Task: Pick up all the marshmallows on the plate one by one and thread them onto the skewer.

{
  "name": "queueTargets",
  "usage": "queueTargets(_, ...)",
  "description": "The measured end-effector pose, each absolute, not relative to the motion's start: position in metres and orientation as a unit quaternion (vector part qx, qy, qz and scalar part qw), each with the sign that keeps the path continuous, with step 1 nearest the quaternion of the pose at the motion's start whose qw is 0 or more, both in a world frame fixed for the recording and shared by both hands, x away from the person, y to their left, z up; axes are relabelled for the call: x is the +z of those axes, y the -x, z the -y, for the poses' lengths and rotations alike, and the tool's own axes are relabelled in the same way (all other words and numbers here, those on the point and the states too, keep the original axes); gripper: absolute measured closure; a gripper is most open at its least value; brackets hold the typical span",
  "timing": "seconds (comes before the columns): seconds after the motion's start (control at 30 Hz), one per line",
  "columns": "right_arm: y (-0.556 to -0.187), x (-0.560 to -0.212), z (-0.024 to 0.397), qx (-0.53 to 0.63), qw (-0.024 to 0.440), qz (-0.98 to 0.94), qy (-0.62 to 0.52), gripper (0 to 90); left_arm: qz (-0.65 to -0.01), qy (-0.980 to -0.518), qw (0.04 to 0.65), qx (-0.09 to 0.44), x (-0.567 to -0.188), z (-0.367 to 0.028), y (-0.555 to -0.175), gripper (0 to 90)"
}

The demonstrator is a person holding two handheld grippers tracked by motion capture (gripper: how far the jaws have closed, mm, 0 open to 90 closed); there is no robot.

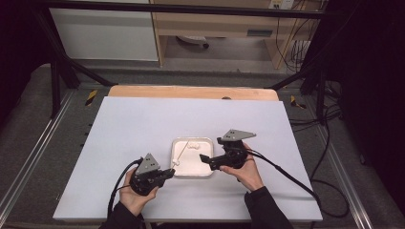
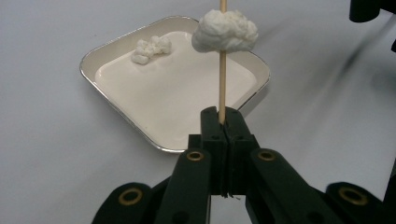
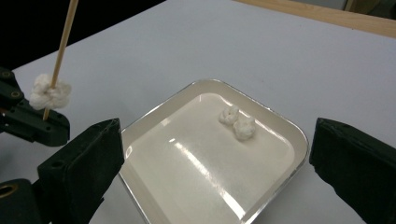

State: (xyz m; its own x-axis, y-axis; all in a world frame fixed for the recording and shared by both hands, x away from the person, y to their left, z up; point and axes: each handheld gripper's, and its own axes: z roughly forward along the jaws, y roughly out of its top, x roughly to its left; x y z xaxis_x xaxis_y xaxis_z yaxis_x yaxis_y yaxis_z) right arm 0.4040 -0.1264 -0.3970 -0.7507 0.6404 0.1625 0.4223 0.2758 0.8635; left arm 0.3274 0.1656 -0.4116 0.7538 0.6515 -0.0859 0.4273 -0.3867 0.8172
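Bare table (image 1: 124, 129) lies all round the tray (image 1: 206, 172); only the upright skewer (image 2: 222, 84) blocks its near-left corner.

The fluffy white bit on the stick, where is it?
In the left gripper view, the white piece sits threaded on the wooden skewer, above the white tray and the left gripper pinching the skewer.

I'm seeing a white table (image 1: 143, 129) carrying one shallow white tray (image 1: 206, 141) (lying near its front edge).
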Motion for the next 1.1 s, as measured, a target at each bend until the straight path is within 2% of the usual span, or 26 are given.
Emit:
queueTargets(0.47,-0.447,-0.421,0.093,0.439,0.116,-0.815,-0.359,12.0,-0.33,-0.822,0.446,0.125,-0.412,-0.171,-0.329,88.5)
queueTargets(0.53,-0.452,-0.424,0.09,0.433,0.118,-0.819,-0.358,14.8,-0.33,-0.823,0.446,0.124,-0.412,-0.171,-0.329,88.6)
queueTargets(0.7,-0.462,-0.428,0.084,0.412,0.123,-0.835,-0.343,30.0,-0.33,-0.822,0.447,0.124,-0.412,-0.172,-0.329,88.6)
queueTargets(0.8,-0.467,-0.432,0.084,0.404,0.128,-0.84,-0.339,36.1,-0.33,-0.822,0.448,0.124,-0.411,-0.172,-0.329,88.6)
queueTargets(1.1,-0.473,-0.441,0.079,0.388,0.119,-0.853,-0.329,49.5,-0.329,-0.823,0.447,0.121,-0.412,-0.171,-0.33,88.6)
